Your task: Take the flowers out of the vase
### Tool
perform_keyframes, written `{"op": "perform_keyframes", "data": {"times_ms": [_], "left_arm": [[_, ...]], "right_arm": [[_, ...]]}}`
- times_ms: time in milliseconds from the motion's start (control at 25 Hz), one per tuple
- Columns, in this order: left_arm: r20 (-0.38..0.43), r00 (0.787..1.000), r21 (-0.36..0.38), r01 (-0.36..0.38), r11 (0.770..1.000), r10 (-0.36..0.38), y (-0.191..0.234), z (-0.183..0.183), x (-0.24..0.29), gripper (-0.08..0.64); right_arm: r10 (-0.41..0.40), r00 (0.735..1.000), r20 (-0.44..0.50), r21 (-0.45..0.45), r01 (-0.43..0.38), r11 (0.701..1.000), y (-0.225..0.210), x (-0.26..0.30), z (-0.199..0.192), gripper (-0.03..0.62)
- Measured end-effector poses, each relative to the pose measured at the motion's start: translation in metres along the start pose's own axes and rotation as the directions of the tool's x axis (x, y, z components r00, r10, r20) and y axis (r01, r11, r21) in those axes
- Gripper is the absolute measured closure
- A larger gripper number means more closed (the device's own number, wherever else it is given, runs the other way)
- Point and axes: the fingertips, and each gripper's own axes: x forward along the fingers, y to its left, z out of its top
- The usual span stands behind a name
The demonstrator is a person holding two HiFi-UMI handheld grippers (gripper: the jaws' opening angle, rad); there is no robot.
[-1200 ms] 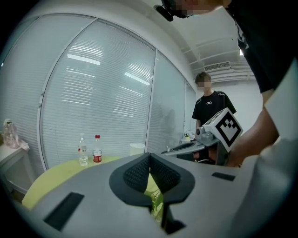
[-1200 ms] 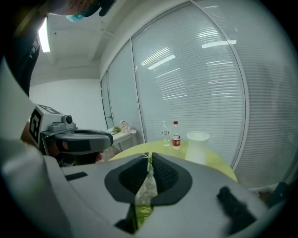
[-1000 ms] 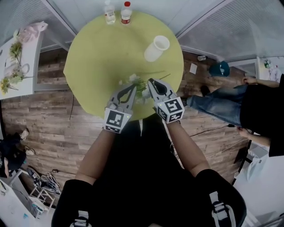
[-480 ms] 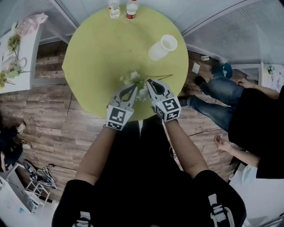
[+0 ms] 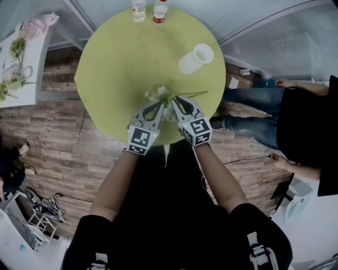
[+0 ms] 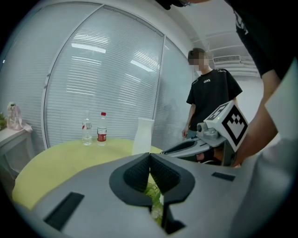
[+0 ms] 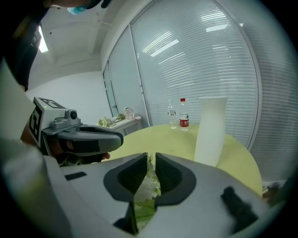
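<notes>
**Ana:** Head view, starting at the left. What's there?

**Ben:** A white side table [image 5: 24,79] at the far left with greenery [image 5: 17,48] on it, well apart from the round yellow-green table [image 5: 116,63]. At that table's far edge stand a clear bottle [image 5: 139,9] and, just right of it, a red-capped bottle [image 5: 159,10].

**Ana:** And nearer the person?

**Ben:** The left gripper [image 5: 157,105] points at the flowers [image 5: 161,96] from the near side. In the left gripper view its jaws meet tip to tip. Green and white bits of the bunch show through the opening behind the tips, but I can't tell whether any of it is pinched.

**Ana:** Where are the flowers, then?

**Ben:** Out of the vase, over the near part of the table. The blooms are at the two grippers' tips and thin stems trail off to the right. Whether they rest on the tabletop I can't tell.

**Ana:** The right gripper?

**Ben:** The right gripper [image 5: 177,103] sits just right of the left one. In the right gripper view its jaws stand a narrow slit apart, having just eased open slightly. A white bloom with green leaves is wedged between the pads [image 7: 168,172].

**Ana:** Further right?

**Ben:** The white vase [image 5: 195,57] stands upright, farther off and to the right of the bunch, apart from it. Beyond the table's right edge is a person [image 5: 311,121] in a black top and jeans.
</notes>
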Motion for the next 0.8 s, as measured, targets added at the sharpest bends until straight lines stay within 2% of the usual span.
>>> {"op": "perform_keyframes", "data": {"times_ms": [240, 480, 800], "left_arm": [[0.003, 1.000, 0.001, -0.007, 1.000, 0.007, 0.003, 0.003, -0.004, 0.546], [0.031, 1.000, 0.028, -0.002, 1.000, 0.001, 0.004, 0.026, -0.015, 0.546], [0.090, 0.996, 0.056, 0.013, 0.998, -0.018, 0.000, 0.071, -0.046, 0.546]], "right_arm": [[0.014, 1.000, -0.018, 0.017, -0.014, 1.000, 0.000, 0.001, -0.002, 0.486], [0.032, 0.999, -0.010, -0.017, -0.032, 0.999, 0.009, -0.008, 0.020, 0.465], [0.052, 0.997, 0.052, -0.078, -0.048, 0.996, 0.025, -0.045, 0.059, 0.465]]}}
